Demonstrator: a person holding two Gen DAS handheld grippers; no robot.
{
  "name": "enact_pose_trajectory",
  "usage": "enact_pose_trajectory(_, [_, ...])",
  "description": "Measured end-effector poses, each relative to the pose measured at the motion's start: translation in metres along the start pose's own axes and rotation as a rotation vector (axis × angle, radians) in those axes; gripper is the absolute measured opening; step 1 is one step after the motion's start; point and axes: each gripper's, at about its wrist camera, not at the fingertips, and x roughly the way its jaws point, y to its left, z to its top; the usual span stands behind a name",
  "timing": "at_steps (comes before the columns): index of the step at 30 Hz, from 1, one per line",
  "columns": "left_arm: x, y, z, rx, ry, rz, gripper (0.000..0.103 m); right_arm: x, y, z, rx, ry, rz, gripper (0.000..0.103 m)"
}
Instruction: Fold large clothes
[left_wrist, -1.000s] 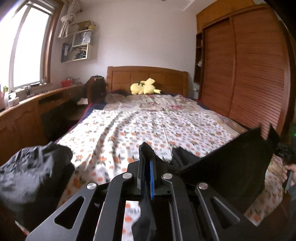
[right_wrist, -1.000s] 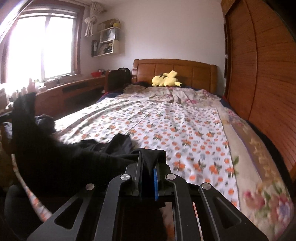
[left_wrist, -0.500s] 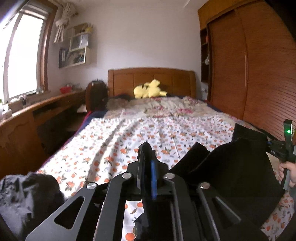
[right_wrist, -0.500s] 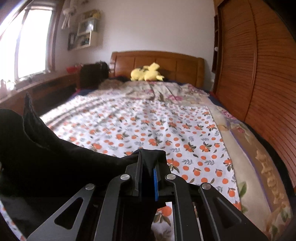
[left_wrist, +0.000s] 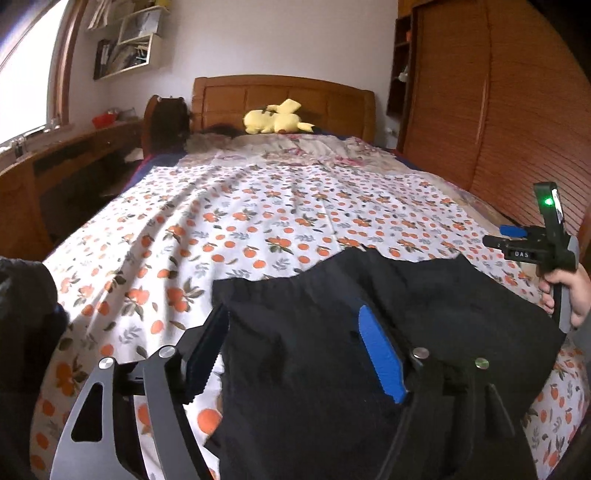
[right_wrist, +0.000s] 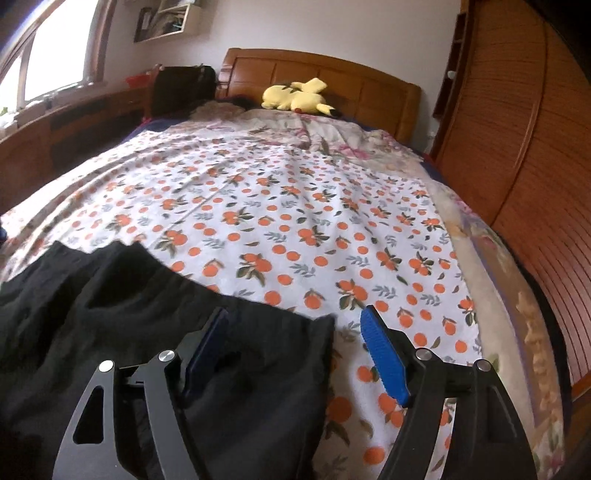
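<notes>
Bedroom with a wooden headboard, a louvred wardrobe along one side and a window with a desk along the other; the bed (left_wrist: 258, 206) carries an orange-print sheet, and a yellow plush toy (left_wrist: 277, 120) lies at the head end.

Black garment (left_wrist: 369, 350) lies spread on the sheet at the foot edge of the bed, well apart from the plush. Both upper corners are down on the sheet.

Left gripper (left_wrist: 295, 354): jaws have just been opening and now stand wide, the garment's window-side corner between the fingers (left_wrist: 380, 354) but not pressed. Right gripper (right_wrist: 295, 350): the same, jaws just opened, wide, the wardrobe-side corner (right_wrist: 317, 325) lying loose between them. In the left view the right gripper is also seen, held in a hand (left_wrist: 570, 291).

Step in hand, as I judge it: laying the garment flat and letting go before the first fold. To do it well: lift both grippers straight off so the cloth is not dragged, check that the top hem lies unrumpled, and smooth the dips near the middle before regrasping.

Orientation: the straight upper hem runs across the bed, side edge to side edge, and faces the headboard. The rest falls towards the foot edge and out of view, so I cannot tell the long axis for certain; it probably runs lengthways down the bed.
</notes>
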Motion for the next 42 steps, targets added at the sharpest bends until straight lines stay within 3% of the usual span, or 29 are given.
enact_pose_trajectory(9, [-0.020,-0.014,-0.028,0.032,-0.017,-0.046,0.087,-0.061,0.052,-0.022,-0.128,-0.013,0.082,0.071])
enact_pose_trajectory(12, [-0.028,-0.017,-0.032,0.041,-0.027,-0.051,0.089,-0.078,0.065,-0.034,-0.132,-0.019,0.121,0.071])
enact_pose_trajectory(15, [-0.034,-0.021,-0.039,0.055,-0.039,-0.056,0.100,-0.088,0.076,-0.052,-0.119,-0.004,0.156,0.070])
enact_pose_trajectory(17, [-0.036,-0.024,-0.044,0.060,-0.037,-0.055,0.100,-0.090,0.081,-0.064,-0.112,0.016,0.169,0.063])
enact_pose_trajectory(20, [-0.037,-0.031,-0.049,0.075,-0.032,-0.058,0.100,-0.091,0.084,-0.085,-0.088,0.044,0.178,0.061])
enact_pose_trajectory(30, [-0.041,-0.061,-0.064,0.121,-0.020,-0.102,0.100,-0.103,0.059,-0.126,0.039,0.030,0.150,0.054])
enact_pose_trajectory(38, [-0.046,-0.085,-0.078,0.149,-0.009,-0.143,0.100,-0.121,0.052,-0.131,0.004,-0.005,0.048,0.049])
enact_pose_trajectory(42, [-0.045,-0.095,-0.086,0.156,0.006,-0.159,0.100,-0.110,0.045,-0.139,-0.008,0.042,0.004,0.051])
